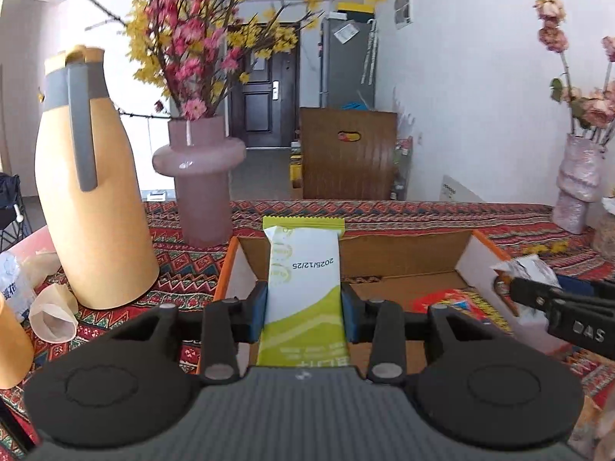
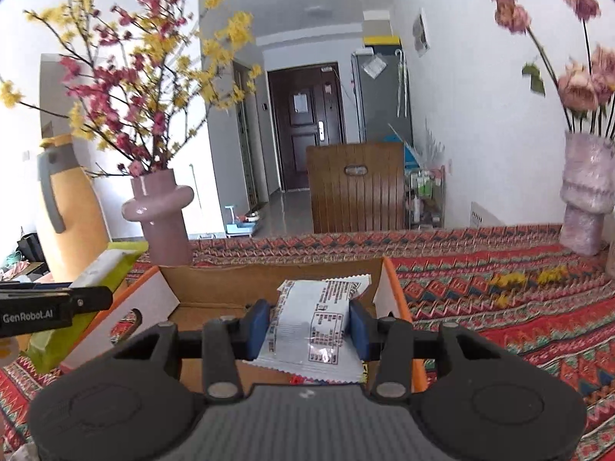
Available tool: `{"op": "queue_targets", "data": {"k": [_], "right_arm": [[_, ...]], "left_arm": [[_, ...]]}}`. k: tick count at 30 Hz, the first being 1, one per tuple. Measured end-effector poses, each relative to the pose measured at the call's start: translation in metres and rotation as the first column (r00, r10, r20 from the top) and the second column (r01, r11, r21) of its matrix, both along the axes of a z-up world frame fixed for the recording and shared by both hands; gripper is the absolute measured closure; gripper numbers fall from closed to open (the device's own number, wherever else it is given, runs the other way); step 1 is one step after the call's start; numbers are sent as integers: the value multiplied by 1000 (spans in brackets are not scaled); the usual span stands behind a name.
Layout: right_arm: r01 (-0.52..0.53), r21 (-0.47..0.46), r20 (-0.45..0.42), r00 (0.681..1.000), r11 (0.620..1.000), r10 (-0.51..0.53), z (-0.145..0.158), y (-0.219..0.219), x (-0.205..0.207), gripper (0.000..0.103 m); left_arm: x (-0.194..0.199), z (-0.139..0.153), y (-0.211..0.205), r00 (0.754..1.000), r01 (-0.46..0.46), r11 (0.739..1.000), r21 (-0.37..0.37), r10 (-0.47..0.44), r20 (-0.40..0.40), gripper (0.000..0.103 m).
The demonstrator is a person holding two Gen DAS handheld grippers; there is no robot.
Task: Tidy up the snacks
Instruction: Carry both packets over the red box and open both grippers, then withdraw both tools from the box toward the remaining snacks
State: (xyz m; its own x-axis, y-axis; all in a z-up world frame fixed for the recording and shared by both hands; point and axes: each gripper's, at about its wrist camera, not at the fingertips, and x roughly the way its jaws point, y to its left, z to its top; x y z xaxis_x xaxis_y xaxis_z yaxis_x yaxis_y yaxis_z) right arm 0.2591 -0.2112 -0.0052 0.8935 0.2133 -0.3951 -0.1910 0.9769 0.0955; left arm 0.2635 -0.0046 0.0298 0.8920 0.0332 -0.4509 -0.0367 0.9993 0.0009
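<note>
Clamped between the blue pads of the left gripper (image 1: 303, 309) is a green-and-white snack packet (image 1: 303, 288), standing lengthwise along the fingers with its crimped top edge pointing away and a printed date across its white part. It is held over the near-left part of an open cardboard box (image 1: 403, 253) with orange outer edges; a red snack wrapper (image 1: 449, 301) lies on the box floor to the right.

From the right wrist view, the right gripper (image 2: 307, 326) has its jaws closed on a white snack packet (image 2: 315, 322) printed with a table of small text, its serrated far end lifted above the same box (image 2: 215, 288). So each hand grips one snack, both above the box opening. In the left wrist view the right gripper's black fingers and its white packet (image 1: 526, 269) enter from the right edge, over the box's right wall.

The box sits on a surface covered by a red patterned cloth (image 2: 499, 307). Behind the box to the left stands a pink vase (image 1: 200, 176) holding red and yellow blossom branches, and further left a tall yellow jug (image 1: 88, 192) with a grey handle. Crumpled paper cups (image 1: 54, 311) lie near the jug's base. A pale textured vase (image 2: 586, 199) with dried pink roses stands at the far right of the surface. A few yellow petals (image 2: 530, 278) lie scattered on the cloth.
</note>
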Motion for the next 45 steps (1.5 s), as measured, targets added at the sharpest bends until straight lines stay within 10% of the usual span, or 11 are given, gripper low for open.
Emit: {"op": "queue_targets", "data": {"k": [9,12,17,45], "right_arm": [[5,-15,-62,998,1000,-5,-23,3,16,59],[11,-18,-67,998,1000,-12,-27,4,15,57],[21,9,-8,1000,1000,-21,-19,-1,1,4],[-15,13,183,983,1000,12,32,-8,-89,0]], "left_arm": [[18,-24,12,998,5,999,-50,-7,-55,62],[11,-23,15,1000,7,998,-70,-10,-29,40],[-3,-16,14,999,-10,997,-78,14,47,0],[-107,24,11,988,56,996,-63,-46,145,0]]}}
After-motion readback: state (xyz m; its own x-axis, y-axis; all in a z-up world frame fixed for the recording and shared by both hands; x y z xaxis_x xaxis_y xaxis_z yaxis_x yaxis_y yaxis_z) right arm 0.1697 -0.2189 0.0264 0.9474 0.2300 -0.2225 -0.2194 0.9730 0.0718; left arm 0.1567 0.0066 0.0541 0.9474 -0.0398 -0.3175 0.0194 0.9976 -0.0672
